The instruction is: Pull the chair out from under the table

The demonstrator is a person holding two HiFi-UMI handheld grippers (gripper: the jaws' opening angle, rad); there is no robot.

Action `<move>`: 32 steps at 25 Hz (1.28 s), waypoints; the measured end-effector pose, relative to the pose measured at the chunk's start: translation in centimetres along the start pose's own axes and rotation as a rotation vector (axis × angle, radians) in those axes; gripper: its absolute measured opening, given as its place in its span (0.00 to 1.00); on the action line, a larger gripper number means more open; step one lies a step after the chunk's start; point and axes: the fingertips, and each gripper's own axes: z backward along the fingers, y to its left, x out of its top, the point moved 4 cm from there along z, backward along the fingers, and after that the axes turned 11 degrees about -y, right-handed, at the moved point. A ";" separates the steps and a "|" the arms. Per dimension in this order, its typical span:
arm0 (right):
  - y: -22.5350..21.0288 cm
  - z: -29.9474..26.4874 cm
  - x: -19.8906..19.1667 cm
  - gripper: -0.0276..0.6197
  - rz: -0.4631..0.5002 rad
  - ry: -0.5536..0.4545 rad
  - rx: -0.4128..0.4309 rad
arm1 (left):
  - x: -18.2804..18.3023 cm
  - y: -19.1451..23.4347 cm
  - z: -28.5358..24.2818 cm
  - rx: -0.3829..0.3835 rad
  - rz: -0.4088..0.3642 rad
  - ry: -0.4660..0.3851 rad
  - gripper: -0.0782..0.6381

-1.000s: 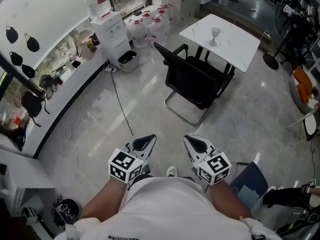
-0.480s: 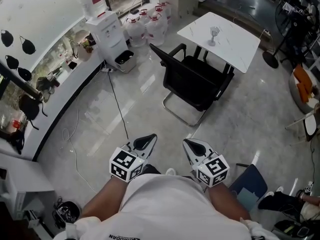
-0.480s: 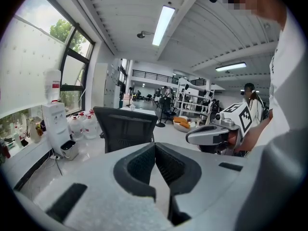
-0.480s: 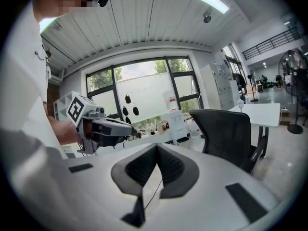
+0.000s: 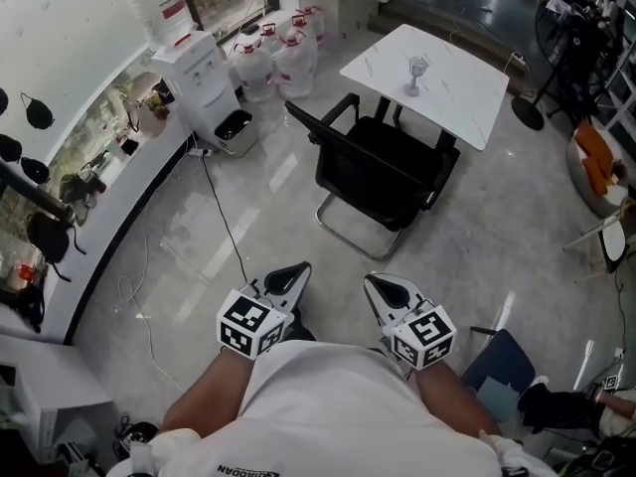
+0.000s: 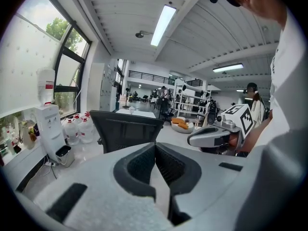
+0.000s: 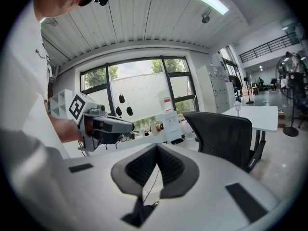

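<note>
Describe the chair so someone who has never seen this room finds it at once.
Find the white square table with a stemmed glass on it, on the pale glossy floor. The chair stands at its near side, backrest toward the person. It is the only black seat there, with armrests and a bent metal sled base.

Both tongs, left (image 5: 290, 278) and right (image 5: 386, 287), are held side by side, jaws closed and empty.

We see the black mesh chair (image 5: 383, 172) upright at twelve o'clock, backrest toward us, its front pushed in at the white table (image 5: 467, 97) just beyond
</note>
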 end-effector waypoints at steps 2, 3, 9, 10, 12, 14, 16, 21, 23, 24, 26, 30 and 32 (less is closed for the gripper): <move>-0.9 -1.3 0.2 0.05 0.004 -0.003 -0.023 | 0.4 1.7 -1.2 -0.021 -0.005 -0.003 0.12; -1.5 -2.1 0.3 0.05 0.006 -0.004 -0.036 | 0.5 2.7 -1.9 -0.031 -0.007 -0.005 0.12; -5.0 -7.8 0.8 0.05 0.011 0.009 -0.161 | 1.1 9.8 -7.2 -0.147 0.001 0.025 0.12; -5.4 -8.7 1.0 0.05 0.004 0.008 -0.190 | 1.4 10.8 -7.9 -0.177 -0.005 0.032 0.12; -6.0 -10.9 1.7 0.05 -0.010 0.001 -0.245 | 2.8 13.1 -9.4 -0.238 -0.029 0.037 0.12; -6.4 -13.2 2.6 0.05 -0.018 -0.010 -0.298 | 4.5 15.9 -10.7 -0.295 -0.060 0.041 0.12; -6.9 -15.4 3.3 0.05 -0.020 -0.022 -0.349 | 5.8 18.7 -12.2 -0.343 -0.088 0.042 0.12; -8.4 -19.3 3.9 0.05 -0.043 -0.034 -0.488 | 7.3 23.4 -14.8 -0.463 -0.120 0.052 0.12; -8.6 -20.4 4.2 0.05 -0.047 -0.039 -0.538 | 7.1 24.7 -15.3 -0.506 -0.119 0.066 0.12; -8.6 -20.9 4.4 0.05 -0.045 -0.043 -0.559 | 7.0 25.2 -15.5 -0.526 -0.115 0.071 0.12; -8.7 -21.7 4.9 0.05 -0.033 -0.052 -0.595 | 7.0 26.1 -16.2 -0.564 -0.114 0.075 0.12; -8.9 -22.6 5.6 0.05 -0.015 -0.058 -0.651 | 7.6 27.2 -17.9 -0.614 -0.115 0.069 0.12; -9.0 -22.6 6.0 0.05 -0.015 -0.063 -0.674 | 7.9 27.3 -18.5 -0.633 -0.112 0.065 0.12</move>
